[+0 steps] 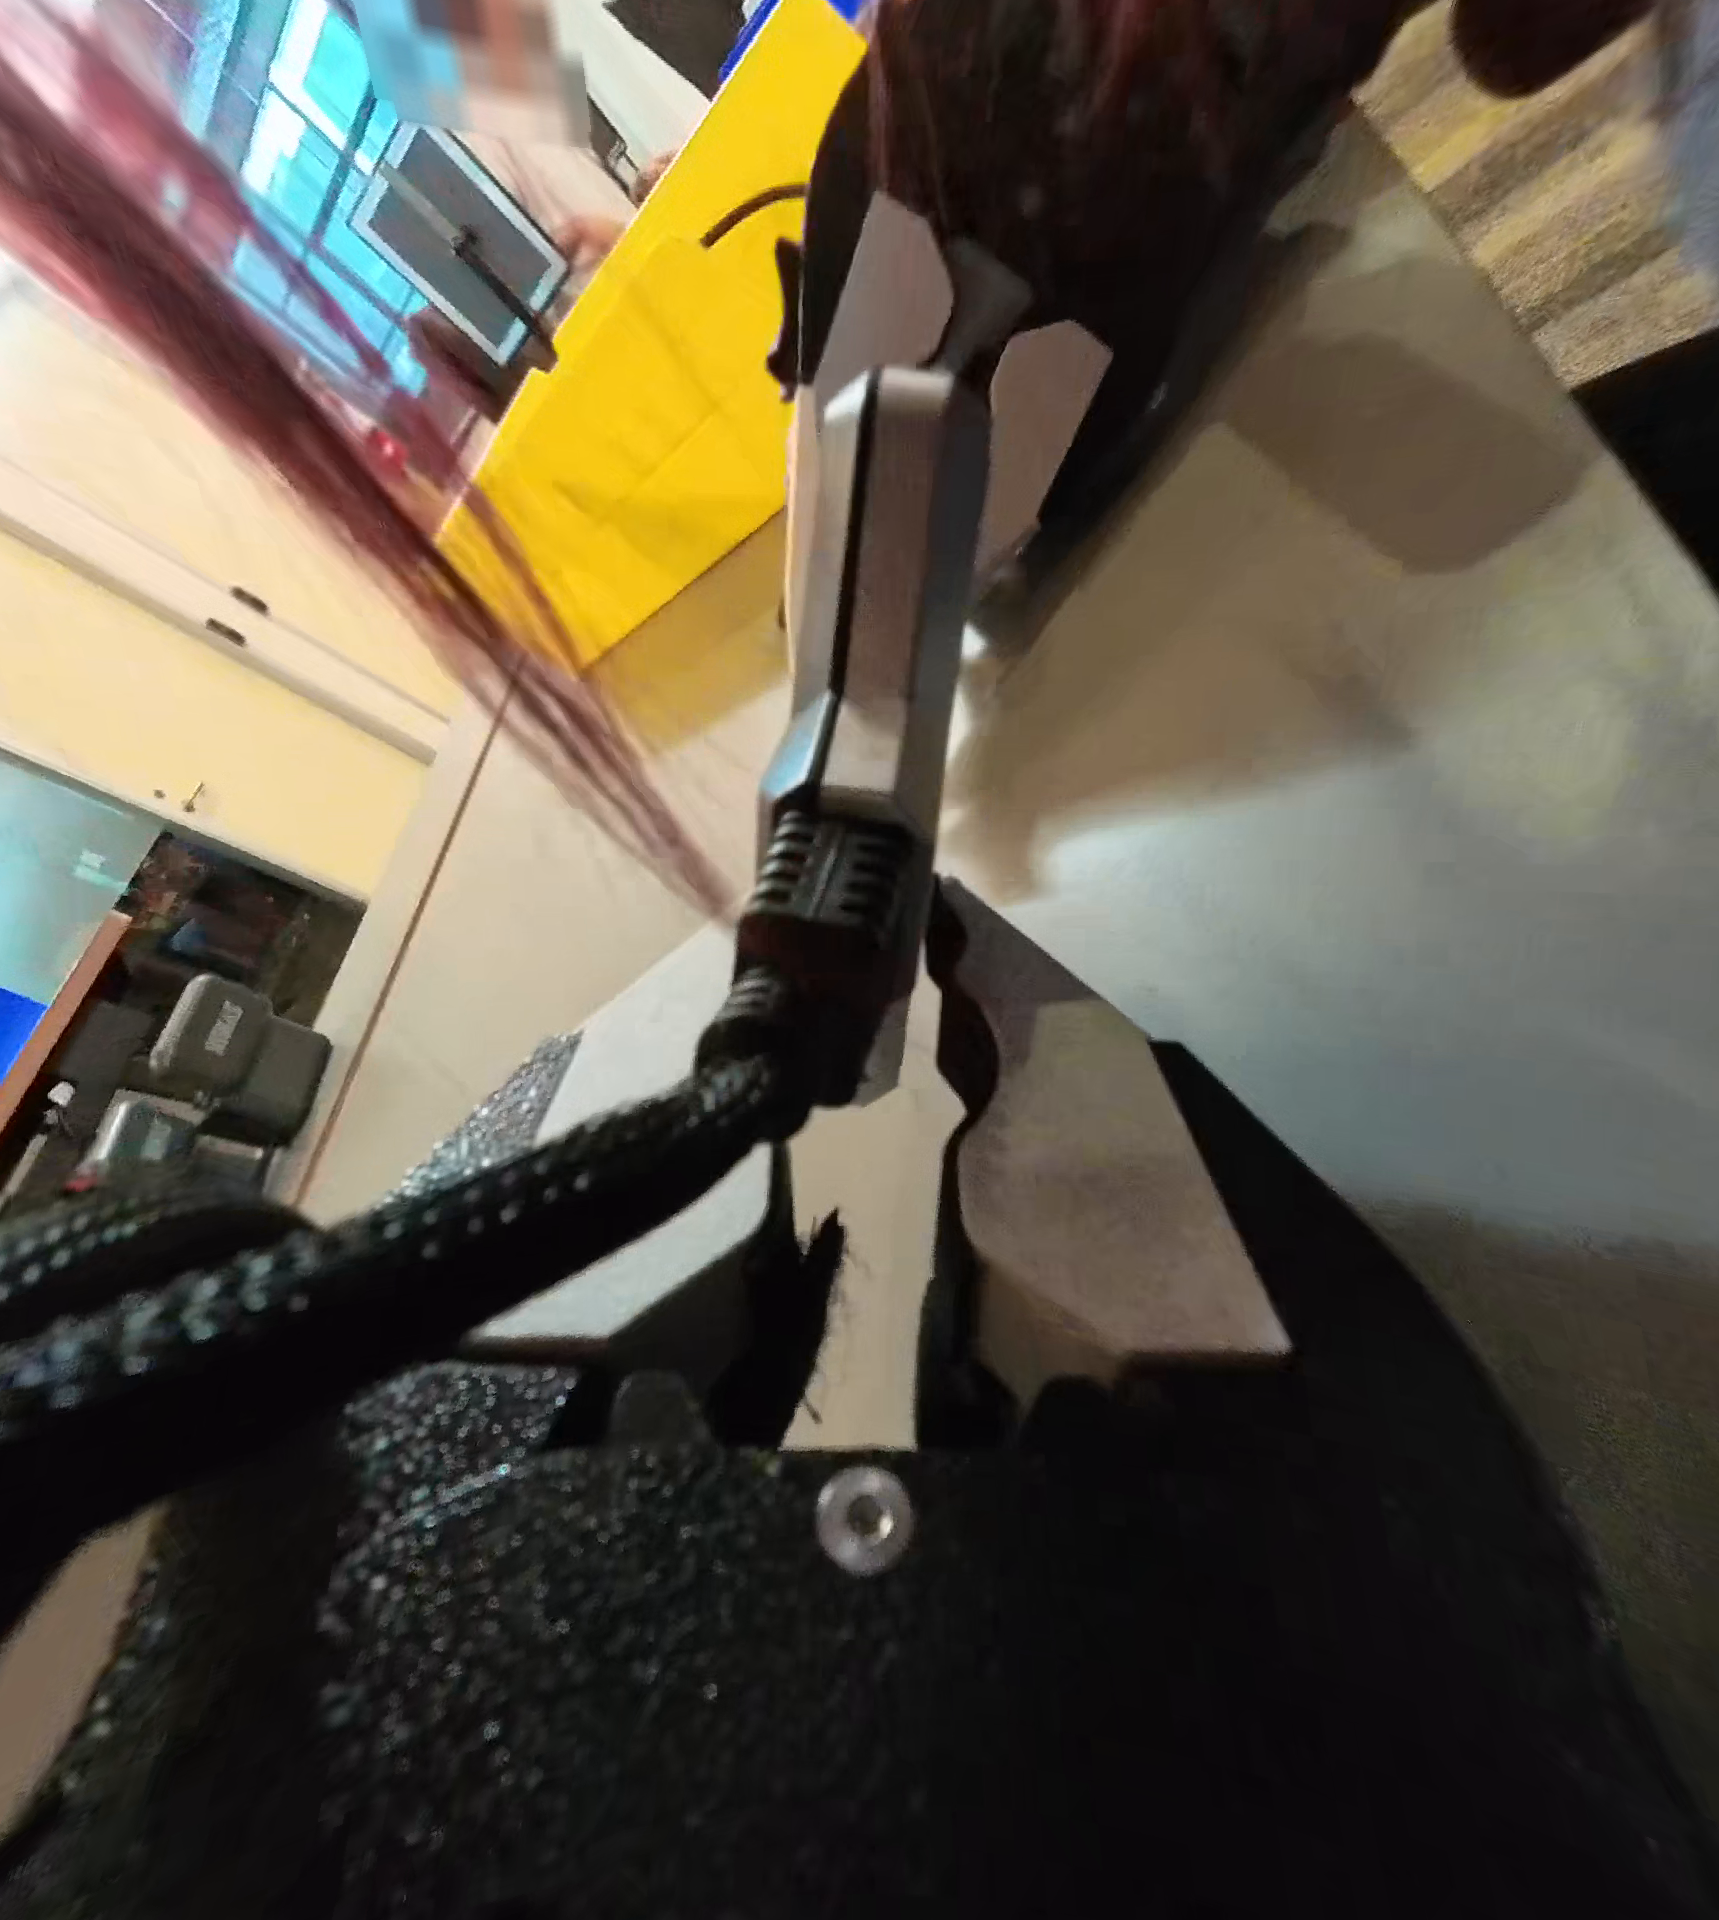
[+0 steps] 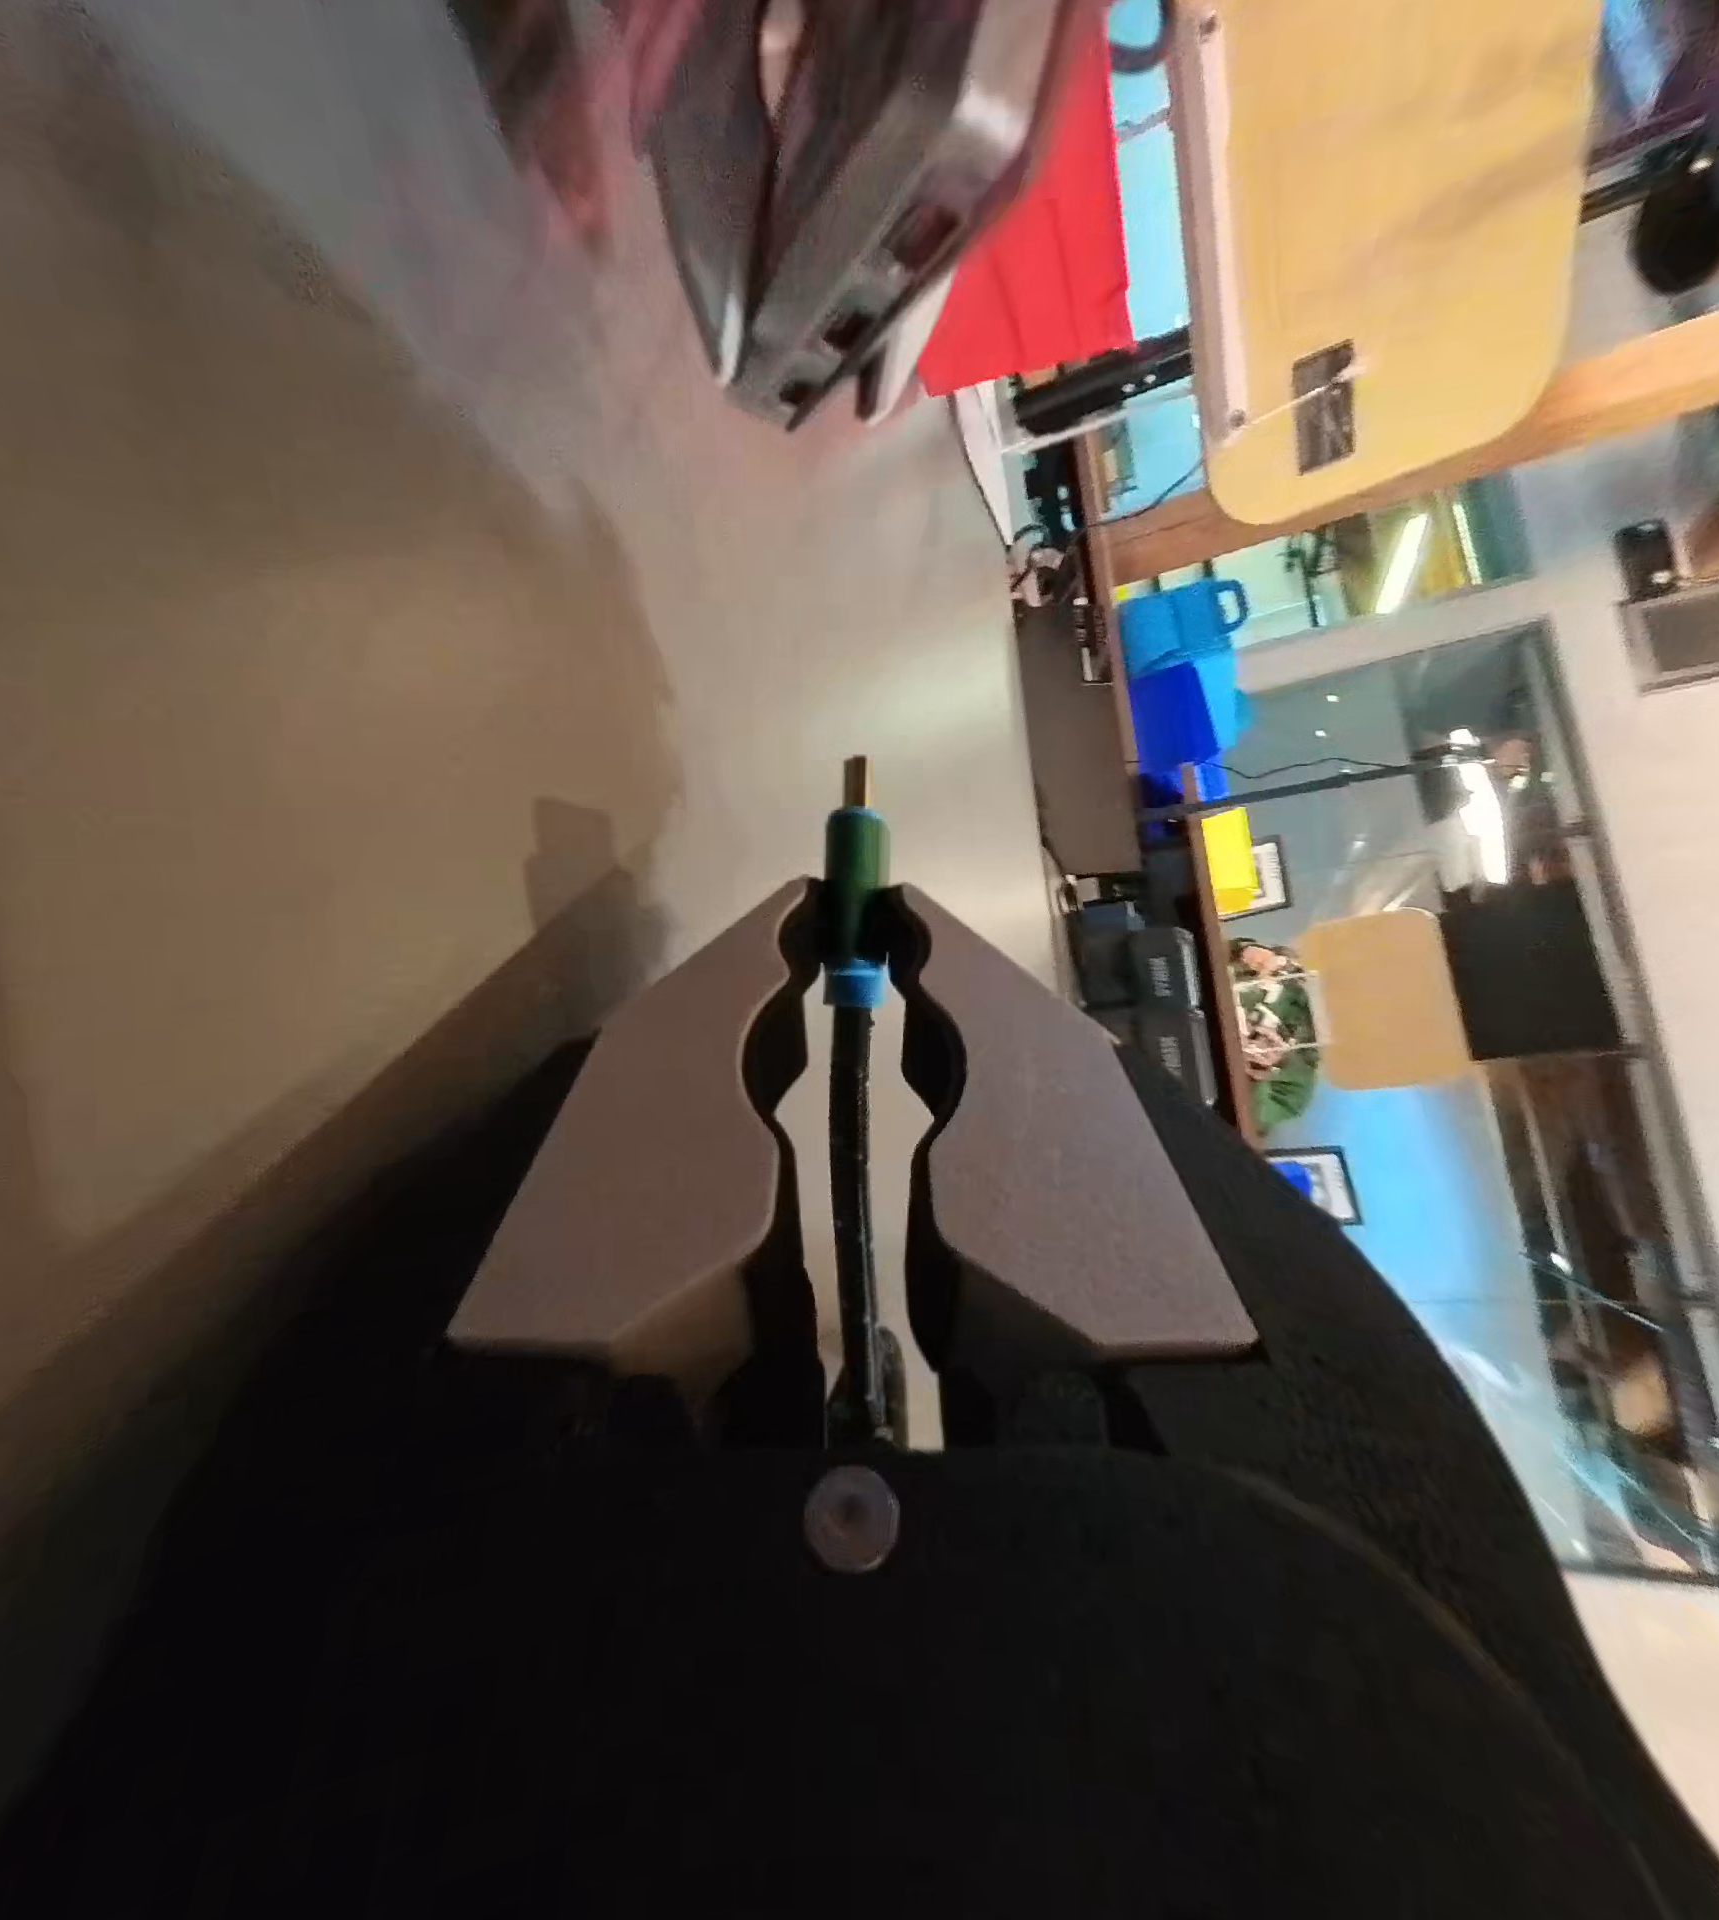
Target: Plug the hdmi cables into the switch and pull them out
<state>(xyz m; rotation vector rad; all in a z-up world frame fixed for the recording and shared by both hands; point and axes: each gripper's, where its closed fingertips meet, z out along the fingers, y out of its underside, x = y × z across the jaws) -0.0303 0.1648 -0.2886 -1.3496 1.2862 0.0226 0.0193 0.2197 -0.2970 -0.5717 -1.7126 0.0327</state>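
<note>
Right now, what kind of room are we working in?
Probably an office or lab workspace. The right wrist view shows stacked blue bins on shelving and a glass partition; the left wrist view shows a monitor and a pale table under the grippers.

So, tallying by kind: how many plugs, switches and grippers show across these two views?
Plugs: 2, a silver plug and a green plug
Switch: 1, the switch
Grippers: 2, the left gripper and the right gripper
Total: 5
</note>
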